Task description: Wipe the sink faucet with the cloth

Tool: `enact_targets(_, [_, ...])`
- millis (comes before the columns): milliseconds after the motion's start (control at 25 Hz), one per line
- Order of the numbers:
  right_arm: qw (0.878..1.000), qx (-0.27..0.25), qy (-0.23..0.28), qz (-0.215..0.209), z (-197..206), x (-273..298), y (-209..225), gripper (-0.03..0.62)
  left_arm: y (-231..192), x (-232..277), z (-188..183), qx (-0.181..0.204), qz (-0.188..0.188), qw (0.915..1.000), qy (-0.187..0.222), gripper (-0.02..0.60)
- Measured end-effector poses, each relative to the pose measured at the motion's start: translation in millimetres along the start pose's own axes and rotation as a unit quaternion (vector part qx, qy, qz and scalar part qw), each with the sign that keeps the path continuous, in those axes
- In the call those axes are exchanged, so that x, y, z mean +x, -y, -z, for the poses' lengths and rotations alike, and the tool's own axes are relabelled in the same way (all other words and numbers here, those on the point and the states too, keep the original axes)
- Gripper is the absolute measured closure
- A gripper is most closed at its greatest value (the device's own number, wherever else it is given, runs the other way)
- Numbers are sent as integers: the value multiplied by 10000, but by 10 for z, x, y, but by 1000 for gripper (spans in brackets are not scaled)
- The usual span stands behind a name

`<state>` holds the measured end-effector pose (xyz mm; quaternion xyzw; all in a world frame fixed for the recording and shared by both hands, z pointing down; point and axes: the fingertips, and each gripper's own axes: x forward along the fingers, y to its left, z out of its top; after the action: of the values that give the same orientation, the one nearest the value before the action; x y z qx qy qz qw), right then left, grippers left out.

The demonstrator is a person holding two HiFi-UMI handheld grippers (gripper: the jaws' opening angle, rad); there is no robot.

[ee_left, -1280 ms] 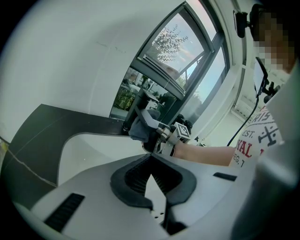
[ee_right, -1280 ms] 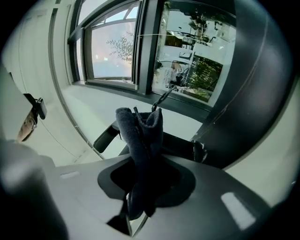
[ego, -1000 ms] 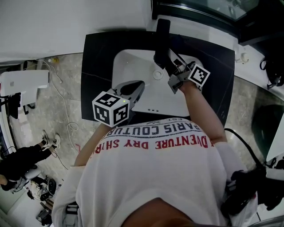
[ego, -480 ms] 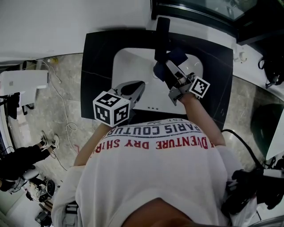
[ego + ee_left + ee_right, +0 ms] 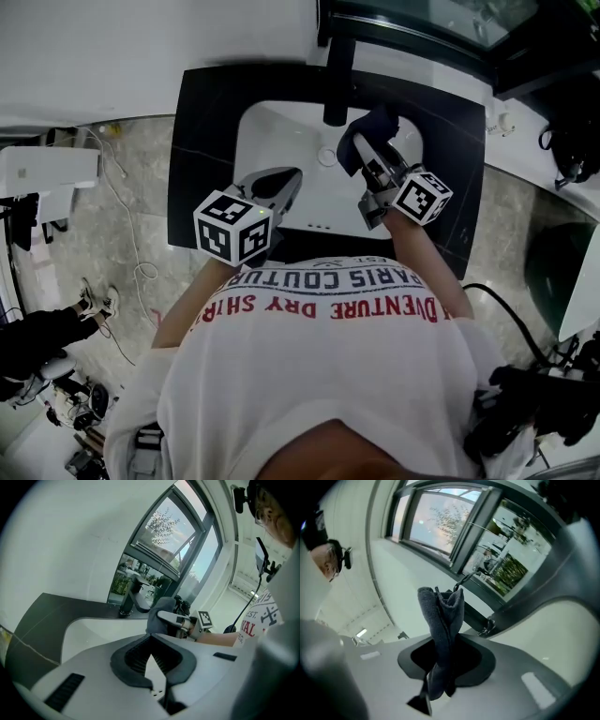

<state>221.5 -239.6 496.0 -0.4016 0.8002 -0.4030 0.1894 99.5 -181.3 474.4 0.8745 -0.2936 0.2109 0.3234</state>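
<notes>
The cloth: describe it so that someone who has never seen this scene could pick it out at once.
Find the black countertop with the white sink basin set in it and the dark faucet at its back edge. Just right of the faucet, over the basin, the right gripper is shut on a dark blue-grey cloth. It is the only soft, bunched thing there.

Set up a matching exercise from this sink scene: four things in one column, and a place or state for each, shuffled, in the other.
1. cloth
2. faucet
3. left gripper
4. drain

A. jaws together, empty
B. black, at the basin's back edge
C. clamped in the right gripper
D. round, in the basin floor

Pairs: 1-C, 2-B, 3-A, 4-D
</notes>
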Motion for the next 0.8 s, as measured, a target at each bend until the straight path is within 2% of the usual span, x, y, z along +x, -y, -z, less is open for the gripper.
enact_targets(160, [9977,-664,-107,-124,88,-94,-300,514,65,-43,-5,168,-42,9998,-21,580])
enact_targets(440, [9844,-1650,-613,-71,543,45,-804,514,-102,-288,-81,355,293,9985,282,580])
enact_targets(600, [9778,-1976,-620,329,880,445,-1060,514,-550,-666,-117,531,617,9962,296,581])
enact_targets(800, [9781,-1961,-179,679,1378,1226,-1454,514,-1422,-1320,46,727,801,9941,30,580])
